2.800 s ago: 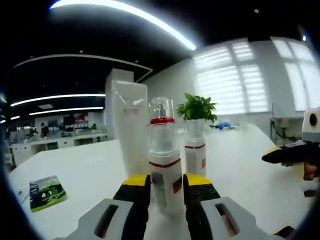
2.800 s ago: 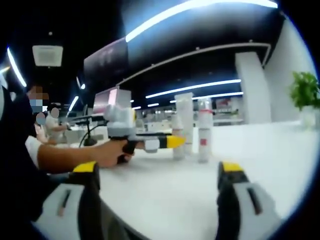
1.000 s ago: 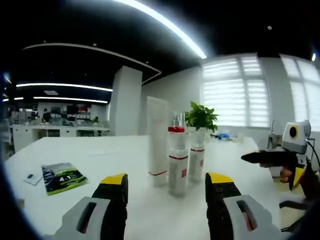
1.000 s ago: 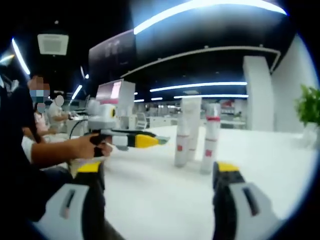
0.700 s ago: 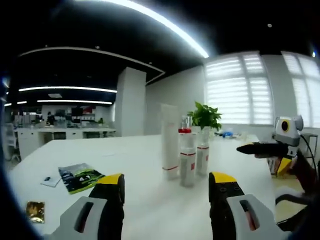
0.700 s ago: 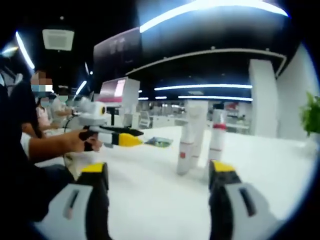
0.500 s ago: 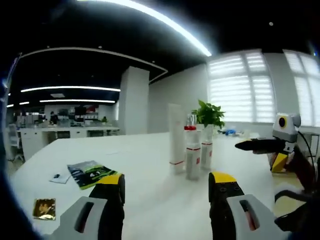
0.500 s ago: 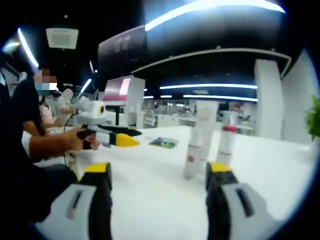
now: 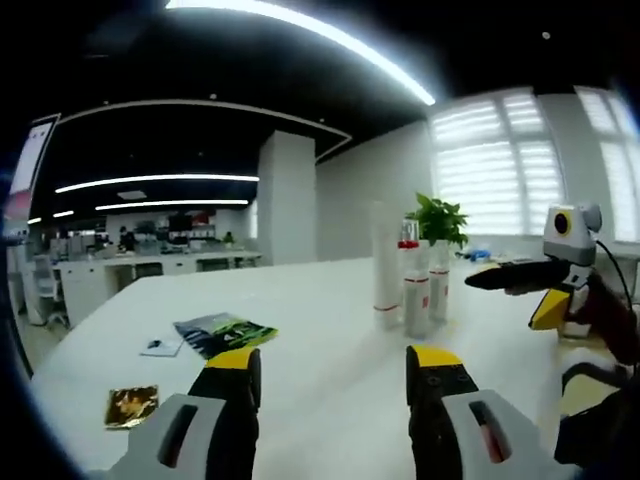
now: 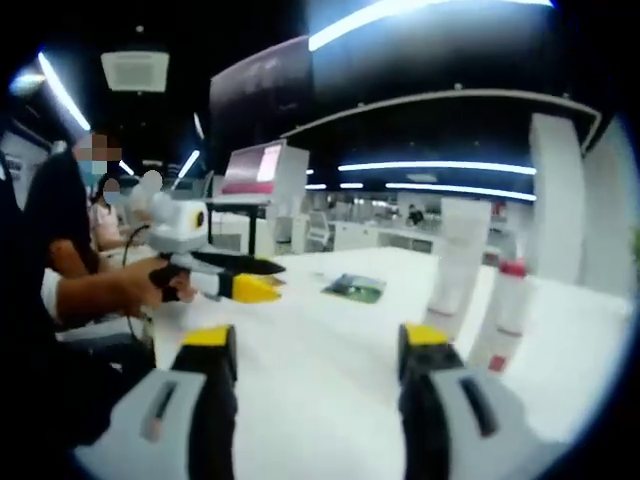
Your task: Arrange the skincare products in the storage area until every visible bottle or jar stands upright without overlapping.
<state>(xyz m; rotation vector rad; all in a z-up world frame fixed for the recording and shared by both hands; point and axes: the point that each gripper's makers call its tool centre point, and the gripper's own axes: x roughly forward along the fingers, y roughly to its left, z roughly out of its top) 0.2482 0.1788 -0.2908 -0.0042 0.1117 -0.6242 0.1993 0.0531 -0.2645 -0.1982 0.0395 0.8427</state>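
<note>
Three skincare products stand upright in a tight group on the white table [image 9: 300,300]: a tall white tube [image 9: 386,265], a pump bottle with a red collar [image 9: 415,288] and a second bottle [image 9: 438,282] beside it. My left gripper [image 9: 332,365] is open and empty, well short of them. My right gripper [image 9: 490,285] comes in from the right, level with the group. In the right gripper view, the right gripper [image 10: 318,340] is open with nothing between its jaws. The tube [image 10: 460,265] and the red-collared bottle [image 10: 505,315] stand at the right. A hand holds the left gripper [image 10: 272,280] at the left.
A potted plant [image 9: 440,220] stands behind the products. A green packet [image 9: 225,332], a small white item [image 9: 160,346] and a gold sachet [image 9: 132,405] lie on the table's left part. The green packet [image 10: 355,288] lies beyond the left gripper. People sit at the left.
My left gripper has let go of the red-collared bottle, opened and pulled back, so the products look small and far. The right gripper's view has swung left, moving the products to its right edge.
</note>
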